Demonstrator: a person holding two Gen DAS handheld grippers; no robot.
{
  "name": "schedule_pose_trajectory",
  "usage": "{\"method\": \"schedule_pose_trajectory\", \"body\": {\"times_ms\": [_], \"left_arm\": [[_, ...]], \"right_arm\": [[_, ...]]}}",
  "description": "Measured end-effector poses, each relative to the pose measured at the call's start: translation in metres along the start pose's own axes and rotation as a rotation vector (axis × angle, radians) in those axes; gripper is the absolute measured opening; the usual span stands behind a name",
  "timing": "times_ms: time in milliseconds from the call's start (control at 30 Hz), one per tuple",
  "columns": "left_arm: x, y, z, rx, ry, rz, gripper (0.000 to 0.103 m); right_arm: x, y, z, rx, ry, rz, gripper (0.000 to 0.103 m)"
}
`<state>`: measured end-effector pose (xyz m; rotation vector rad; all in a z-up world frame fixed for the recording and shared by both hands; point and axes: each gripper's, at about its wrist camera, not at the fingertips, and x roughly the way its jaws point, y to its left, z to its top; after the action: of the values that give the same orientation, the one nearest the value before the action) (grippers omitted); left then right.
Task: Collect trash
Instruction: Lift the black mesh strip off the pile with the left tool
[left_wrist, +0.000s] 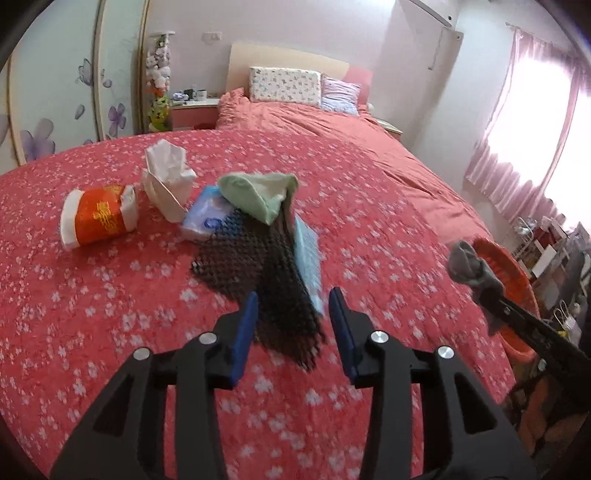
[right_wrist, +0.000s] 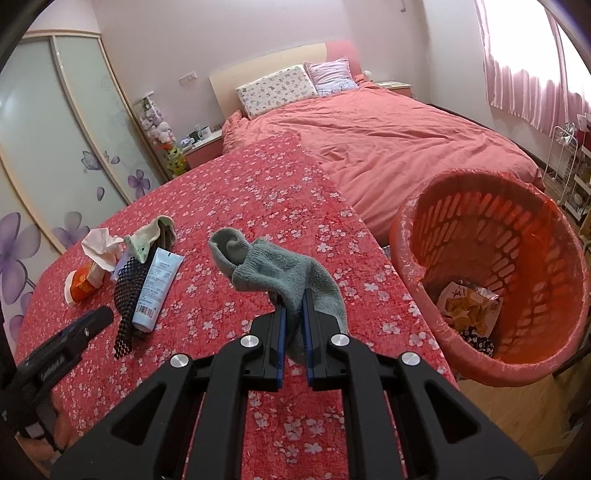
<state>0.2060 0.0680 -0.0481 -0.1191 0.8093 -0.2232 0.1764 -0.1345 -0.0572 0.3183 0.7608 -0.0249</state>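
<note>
Your right gripper (right_wrist: 293, 314) clamps the grey knitted sock (right_wrist: 280, 271); your left gripper (left_wrist: 293, 306) gapes empty. Orange slatted basket (right_wrist: 491, 229) holds some wrappers; a pile remains.

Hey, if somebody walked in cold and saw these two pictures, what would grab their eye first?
Probably the grey sock pinched in the right gripper above the flowered red bedspread, with the orange basket beside the bed. Next, the litter pile ahead of the open left gripper: black mesh, green sock, tissues.
</note>
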Motion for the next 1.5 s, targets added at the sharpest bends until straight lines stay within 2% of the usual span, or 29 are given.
{"method": "schedule_pose_trajectory", "body": {"times_ms": [133, 333, 500, 733, 833, 1100, 1200, 1267, 1400, 1500], "left_arm": [[0.006, -0.014, -0.015, 0.025, 0.038, -0.028, 0.040], [0.036, -0.021, -0.019, 0.009, 0.107, 0.005, 0.040], [0.030, -0.014, -0.012, -0.020, 0.077, 0.009, 0.040], [0.017, 0.028, 0.002, -0.088, 0.026, 0.062, 0.040], [0.024, 0.037, 0.011, -0.108, 0.032, 0.070, 0.040], [0.054, 0.031, 0.015, -0.064, 0.095, 0.077, 0.040], [0.055, 0.025, 0.012, -0.032, 0.087, 0.093, 0.033], [0.054, 0.026, 0.012, -0.031, 0.082, 0.087, 0.018], [0.045, 0.031, 0.013, -0.036, 0.069, 0.064, 0.008], [0.029, 0.037, 0.015, -0.039, 0.040, 0.055, 0.008]], "right_arm": [[0.001, 0.000, -0.002, -0.001, 0.007, 0.002, 0.008], [-0.001, -0.004, -0.003, 0.007, 0.009, -0.002, 0.008], [0.001, -0.008, -0.003, 0.010, 0.014, -0.006, 0.008], [0.004, -0.007, -0.002, 0.006, 0.018, -0.003, 0.008], [0.007, -0.004, -0.003, 0.001, 0.025, -0.003, 0.008], [0.009, 0.002, -0.002, -0.012, 0.032, -0.007, 0.008], [0.011, 0.002, -0.003, -0.010, 0.037, -0.008, 0.008], [0.010, 0.002, -0.004, -0.010, 0.038, -0.009, 0.008], [0.007, 0.003, -0.004, -0.010, 0.031, -0.006, 0.008], [0.000, 0.004, -0.002, -0.011, 0.011, -0.001, 0.008]]}}
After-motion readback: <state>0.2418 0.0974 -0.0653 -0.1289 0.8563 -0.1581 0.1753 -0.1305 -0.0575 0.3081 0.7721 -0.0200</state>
